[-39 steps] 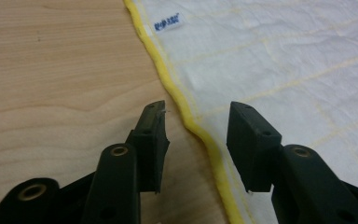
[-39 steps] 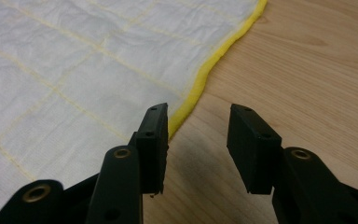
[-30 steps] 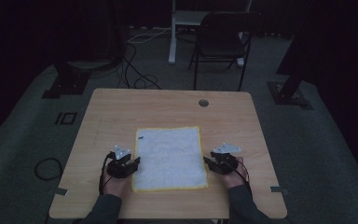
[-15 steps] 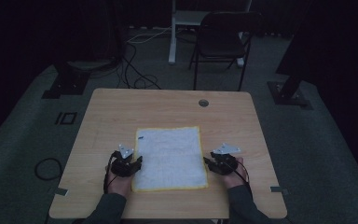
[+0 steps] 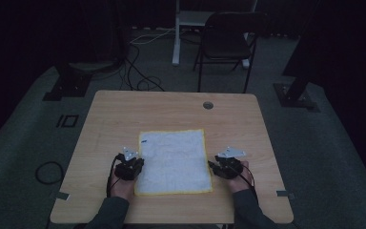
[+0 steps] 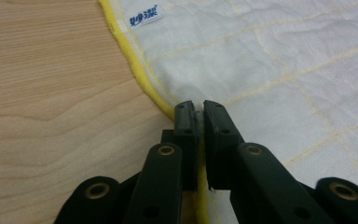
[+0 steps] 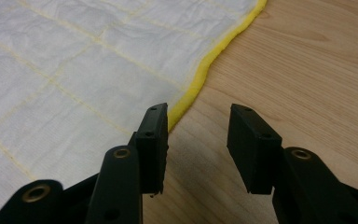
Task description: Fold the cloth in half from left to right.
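A white quilted cloth with a yellow hem lies flat on the wooden table. My left gripper rests at the cloth's left edge. In the left gripper view the left gripper has just been closing its jaws, and a fold of the cloth beside the hem is pinched between them. A small blue-lettered label sits near the far corner. My right gripper lies at the cloth's right edge. In the right gripper view the right gripper stands open, its left jaw over the cloth hem and bare wood in the gap.
A round cable hole sits near the table's far edge. Beyond the table stand a dark folding chair and a white post, with cables on the grey floor. Bare wood surrounds the cloth on all sides.
Both hands stay where they were. The left gripper's jaws look drawn closer together at the cloth's edge than before.
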`<action>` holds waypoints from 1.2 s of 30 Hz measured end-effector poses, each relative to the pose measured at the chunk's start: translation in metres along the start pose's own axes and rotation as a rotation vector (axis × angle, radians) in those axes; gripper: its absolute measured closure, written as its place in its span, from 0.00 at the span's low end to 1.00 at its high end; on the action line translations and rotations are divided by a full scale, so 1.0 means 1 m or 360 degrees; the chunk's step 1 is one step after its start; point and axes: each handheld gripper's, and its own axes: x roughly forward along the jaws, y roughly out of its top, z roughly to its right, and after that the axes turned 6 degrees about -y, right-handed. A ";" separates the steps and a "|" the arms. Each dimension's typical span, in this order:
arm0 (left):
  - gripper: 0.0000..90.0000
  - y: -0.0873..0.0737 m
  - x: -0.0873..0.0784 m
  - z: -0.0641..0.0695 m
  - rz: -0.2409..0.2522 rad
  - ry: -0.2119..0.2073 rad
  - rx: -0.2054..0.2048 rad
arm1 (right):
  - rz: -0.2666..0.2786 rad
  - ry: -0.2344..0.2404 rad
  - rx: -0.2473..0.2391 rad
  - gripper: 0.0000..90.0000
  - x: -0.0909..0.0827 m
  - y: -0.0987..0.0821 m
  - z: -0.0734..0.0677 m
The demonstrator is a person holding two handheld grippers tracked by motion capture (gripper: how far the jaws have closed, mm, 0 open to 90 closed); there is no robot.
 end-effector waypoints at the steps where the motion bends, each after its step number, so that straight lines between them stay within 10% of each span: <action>1: 0.96 0.001 0.000 -0.002 -0.0003 0.0005 -0.0003 | -0.0002 0.0000 0.0006 0.65 0.000 0.000 0.000; 9: 0.96 0.004 -0.002 -0.015 0.0004 -0.0026 -0.0037 | -0.0001 0.0002 0.0015 0.65 0.000 0.000 0.000; 36: 0.96 0.037 -0.020 0.008 0.0228 -0.0285 0.0055 | -0.0012 0.0013 0.0009 0.64 0.001 -0.001 -0.001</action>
